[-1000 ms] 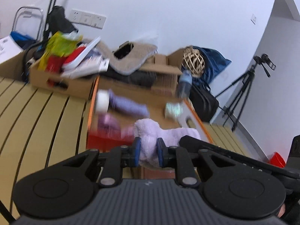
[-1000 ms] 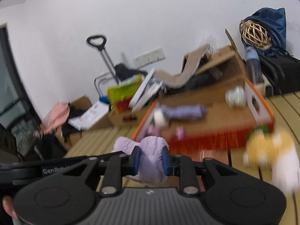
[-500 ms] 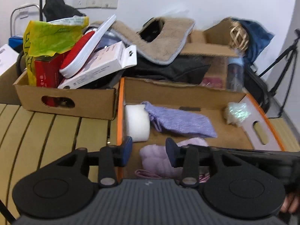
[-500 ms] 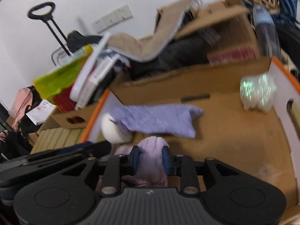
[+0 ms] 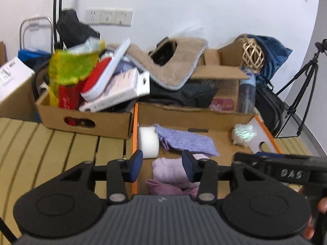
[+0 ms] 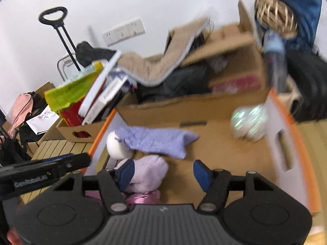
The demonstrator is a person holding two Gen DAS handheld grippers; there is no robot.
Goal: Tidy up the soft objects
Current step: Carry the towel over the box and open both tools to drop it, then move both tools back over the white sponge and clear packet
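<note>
**A:** Drop-off step? The fluffy lilac towel (image 5: pixel 170 168) lies in the orange-rimmed cardboard box (image 5: pixel 133 143), and the left gripper (image 5: pixel 162 164) and right gripper (image 6: pixel 163 172) both have jaws released.

**B:** Yep, probably back out and fetch another.

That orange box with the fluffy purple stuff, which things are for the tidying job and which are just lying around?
For the job:
orange box
lilac towel
purple knit cloth
white roll
left claw
right claw

Just lying around:
beige mat
wicker ball
tripod
</note>
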